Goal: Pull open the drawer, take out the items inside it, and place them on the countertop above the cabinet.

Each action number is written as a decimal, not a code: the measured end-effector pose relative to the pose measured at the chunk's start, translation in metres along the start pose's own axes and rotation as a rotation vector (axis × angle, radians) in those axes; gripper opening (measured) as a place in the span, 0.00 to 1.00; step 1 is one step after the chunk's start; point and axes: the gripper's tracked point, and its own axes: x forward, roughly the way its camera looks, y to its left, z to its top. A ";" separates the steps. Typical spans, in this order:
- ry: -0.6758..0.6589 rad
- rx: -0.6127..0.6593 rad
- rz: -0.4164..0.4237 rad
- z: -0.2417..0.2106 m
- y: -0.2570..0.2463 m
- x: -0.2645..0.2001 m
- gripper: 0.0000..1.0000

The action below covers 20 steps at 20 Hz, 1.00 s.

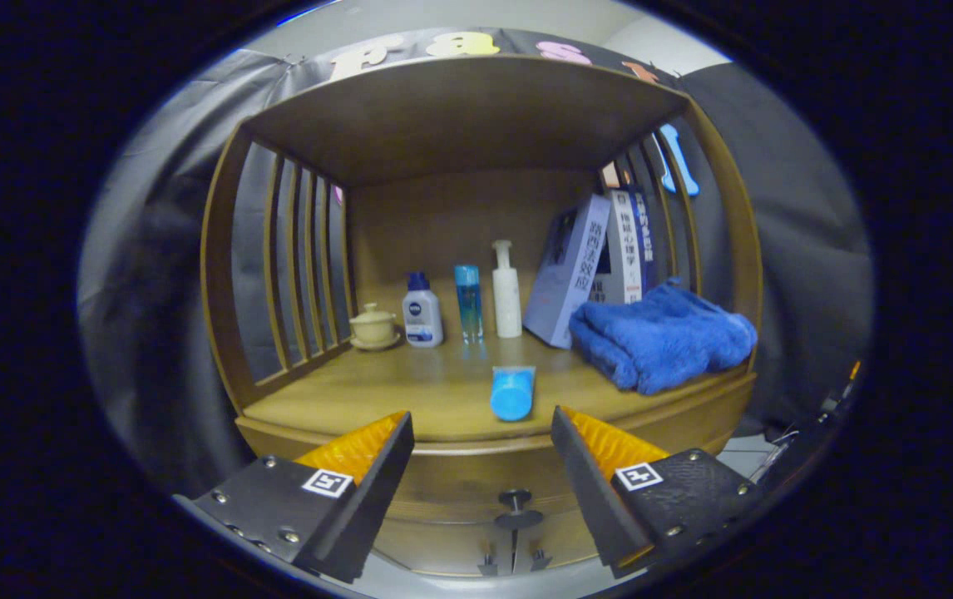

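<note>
Beyond the open tool [482,428], a blue tube [513,393] fronts bottles, books, towel [663,337].

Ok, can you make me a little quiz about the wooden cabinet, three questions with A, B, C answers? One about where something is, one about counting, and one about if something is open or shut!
1. Where does the blue tube lie?
A. On the countertop, just ahead of the gripper
B. On top of the towel
C. Inside the little cup

2. How many bottles stand upright in a row at the back?
A. One
B. Three
C. Six

3. What state is the drawer with the knob in?
A. Pulled fully out
B. Taken away
C. Closed

Answers:
1. A: the tube lies on its side near the front edge, beyond the open fingers.
2. B: a squat bottle, a slim blue bottle and a white pump bottle stand side by side.
3. C: the drawer front sits flush under the countertop.
</note>
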 end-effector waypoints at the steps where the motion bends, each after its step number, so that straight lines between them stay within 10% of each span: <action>1: -0.004 0.008 0.003 0.011 0.002 -0.008 0.99; 12: -0.107 0.055 0.008 0.134 -0.011 -0.151 0.99; 20: -0.113 -0.059 -0.062 0.108 -0.045 -0.247 0.99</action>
